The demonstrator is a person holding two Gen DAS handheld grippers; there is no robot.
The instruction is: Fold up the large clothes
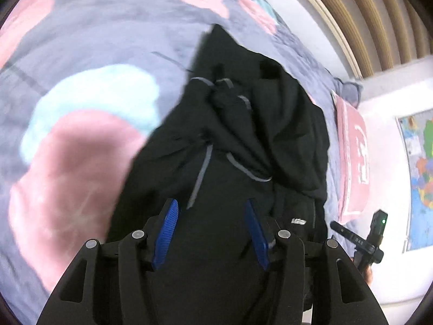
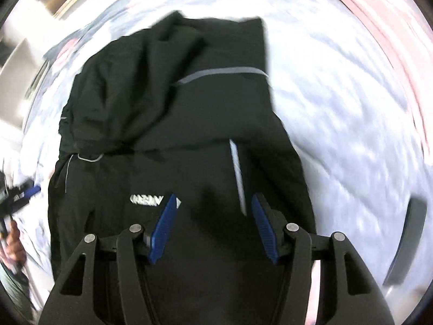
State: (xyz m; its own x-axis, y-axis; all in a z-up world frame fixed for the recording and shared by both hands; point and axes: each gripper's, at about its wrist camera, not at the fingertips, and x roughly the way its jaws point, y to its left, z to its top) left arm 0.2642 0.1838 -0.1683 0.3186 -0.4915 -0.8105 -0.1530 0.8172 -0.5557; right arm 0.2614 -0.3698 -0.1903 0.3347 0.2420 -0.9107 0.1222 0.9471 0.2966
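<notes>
On the bed point(image 1: 81, 54) a black jacket point(image 1: 230, 135) is lying mid-frame; your left gripper point(image 1: 211, 216) and right gripper point(image 2: 213, 214) are hovering, fingers apart, gripping nothing

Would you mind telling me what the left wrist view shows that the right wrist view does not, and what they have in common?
Only the left wrist view shows the wall map, the pink pillow, the slatted headboard and the bedspread's pink and teal patches clearly. Only the right wrist view shows the white zipper strip on the jacket and a dark flat object at the right edge. Both show the black jacket lying on the bed, its white logo, grey drawcords, and the left gripper and right gripper, each open above the fabric.
</notes>
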